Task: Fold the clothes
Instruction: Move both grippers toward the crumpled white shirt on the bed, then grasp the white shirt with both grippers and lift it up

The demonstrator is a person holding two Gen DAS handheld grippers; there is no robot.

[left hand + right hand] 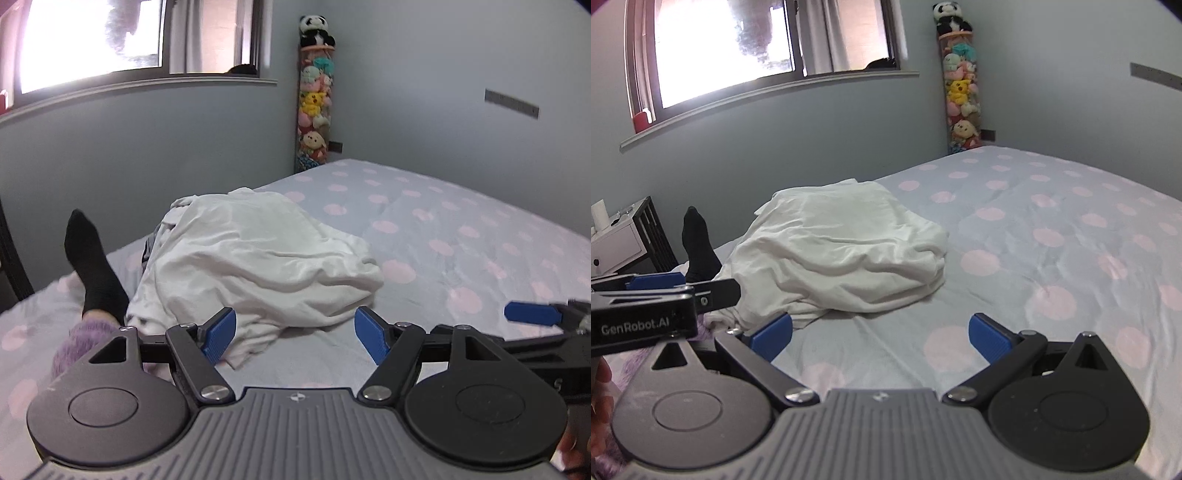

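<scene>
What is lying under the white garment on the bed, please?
At the left edge of the white garment, a small piece of grey fabric shows from beneath. The dotted bedsheet lies around it. Anything else underneath is covered and cannot be seen.

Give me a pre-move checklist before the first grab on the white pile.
1. Left tool open: ok, jaws spread, nothing between them.
2. Right tool open: ok, nothing held.
3. White garment reachable: ok, crumpled heap on the bedsheet straight ahead of both tools.
4. Grab point: not ok, no collar, hem or sleeve stands out; a loose edge lies near the left tool.
5. Obstacles: not ok, a person's foot in a black sock sits right beside the pile's left side.
6. Other clothes underneath: cannot tell, a grey bit shows at the pile's far left.
</scene>
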